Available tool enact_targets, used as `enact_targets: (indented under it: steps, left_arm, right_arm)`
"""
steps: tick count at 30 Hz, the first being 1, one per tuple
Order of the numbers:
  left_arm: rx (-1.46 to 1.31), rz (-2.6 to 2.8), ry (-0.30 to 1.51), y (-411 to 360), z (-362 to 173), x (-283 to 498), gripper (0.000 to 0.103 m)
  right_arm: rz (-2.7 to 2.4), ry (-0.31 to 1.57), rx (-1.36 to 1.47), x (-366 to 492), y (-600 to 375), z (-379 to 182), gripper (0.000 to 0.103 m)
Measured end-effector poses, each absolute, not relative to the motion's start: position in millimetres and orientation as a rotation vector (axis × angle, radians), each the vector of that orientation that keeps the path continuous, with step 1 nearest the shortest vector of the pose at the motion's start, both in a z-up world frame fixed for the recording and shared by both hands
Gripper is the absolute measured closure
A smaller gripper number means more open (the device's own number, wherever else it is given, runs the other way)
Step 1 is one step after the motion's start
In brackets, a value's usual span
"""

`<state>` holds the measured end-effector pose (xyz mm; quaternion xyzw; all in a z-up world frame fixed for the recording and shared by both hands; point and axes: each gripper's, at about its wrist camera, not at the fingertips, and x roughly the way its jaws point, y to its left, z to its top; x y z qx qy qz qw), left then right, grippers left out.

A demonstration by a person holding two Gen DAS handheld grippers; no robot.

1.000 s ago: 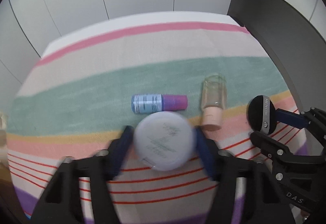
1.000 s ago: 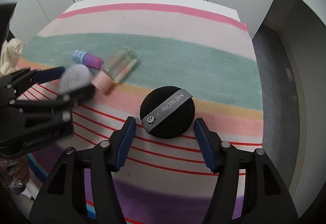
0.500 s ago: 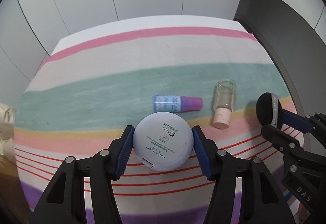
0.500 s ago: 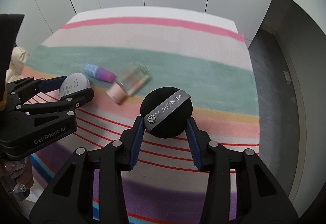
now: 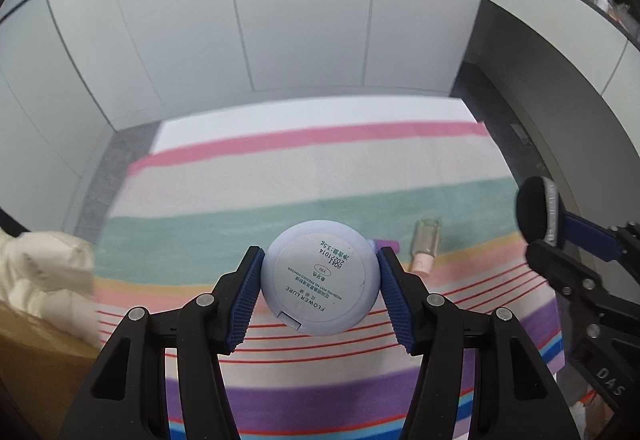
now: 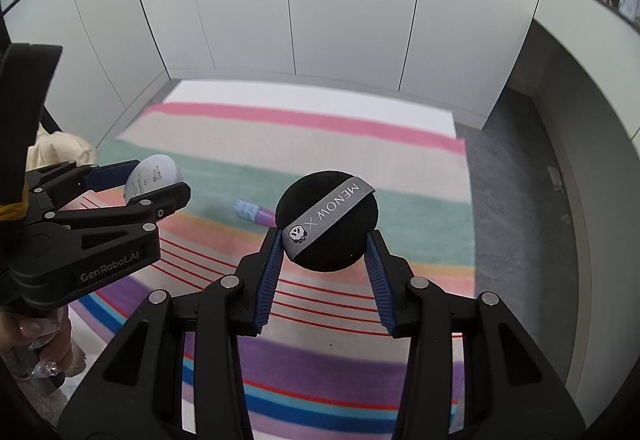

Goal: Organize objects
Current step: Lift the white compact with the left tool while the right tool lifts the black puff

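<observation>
My left gripper (image 5: 320,255) is shut on a round lavender powder compact (image 5: 320,280), held up above the striped cloth (image 5: 280,180). My right gripper (image 6: 325,237) is shut on a black powder puff (image 6: 332,240) with a grey strap, also lifted off the cloth. Each gripper shows in the other's view: the puff (image 5: 534,208) at the right edge, the compact (image 6: 154,176) at the left. A clear glass bottle (image 5: 427,242) with a pink cap lies on the cloth. A blue and purple bottle (image 6: 256,212) lies beside it, mostly hidden behind the compact in the left wrist view.
A cream fabric bundle (image 5: 44,272) sits on a brown box (image 5: 32,360) at the table's left. White wall panels (image 5: 300,20) stand behind the table, and dark floor (image 6: 516,200) runs along its right side. A person's hand (image 6: 40,352) grips the left tool.
Both grippers have risen well above the cloth with their objects. The right jaws, open around the puff a second ago, have shut on it and lifted it.
</observation>
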<state>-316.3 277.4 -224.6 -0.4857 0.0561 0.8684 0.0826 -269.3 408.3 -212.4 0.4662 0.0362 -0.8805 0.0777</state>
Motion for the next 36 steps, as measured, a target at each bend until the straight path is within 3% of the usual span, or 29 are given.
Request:
enact_targets:
  steps: [15,36]
  left_arm:
    - [-1.271,2.689,0.112,249.4,-91.3,-278.5,0.045]
    - [-1.275,2.721,0.153,229.6,-61.6,-222.5,0.045]
  right_arm:
    - [-2.704,0.09,1.201,-230.7,382.4,-85.9,0.059]
    - [-2.729,0.043,1.228,-185.1,376.8,-69.2,0.059]
